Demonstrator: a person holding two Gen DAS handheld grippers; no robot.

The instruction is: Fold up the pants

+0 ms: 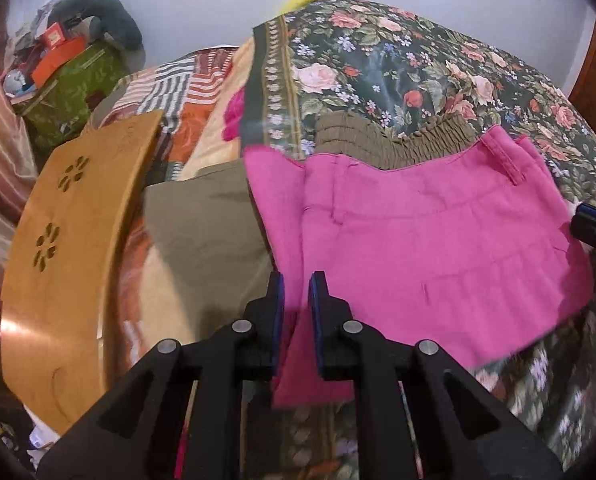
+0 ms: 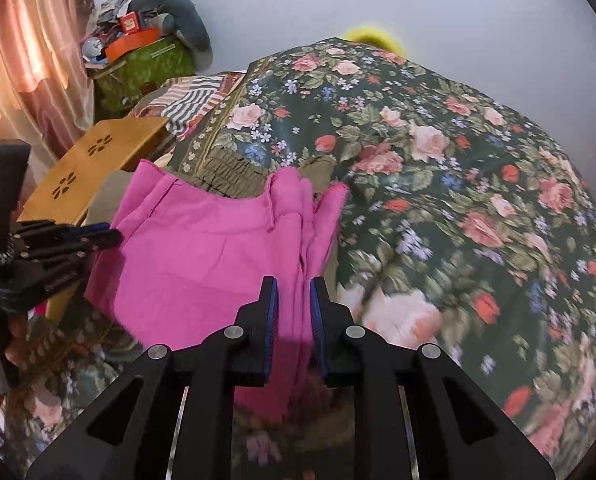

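Observation:
Bright pink pants point(image 1: 418, 240) lie folded on the floral bedspread point(image 1: 378, 60), waistband toward the far side. My left gripper point(image 1: 296, 280) is shut on the pants' near left edge, and pink cloth fills the narrow gap between its blue pads and hangs below them. In the right wrist view the same pants point(image 2: 201, 252) spread to the left. My right gripper point(image 2: 293, 284) is shut on their bunched right edge, several layers thick. Each gripper shows in the other's view: the right one point(image 1: 594, 226) at the far right, the left one point(image 2: 97, 236) at the pants' left side.
An olive garment with an elastic waistband point(image 1: 358, 140) lies under the pants' far edge. A wooden lap table point(image 1: 69, 260) with flower cut-outs stands on the left. Behind it sit a green box point(image 2: 145, 68) piled with clutter and a pink curtain point(image 2: 25, 60).

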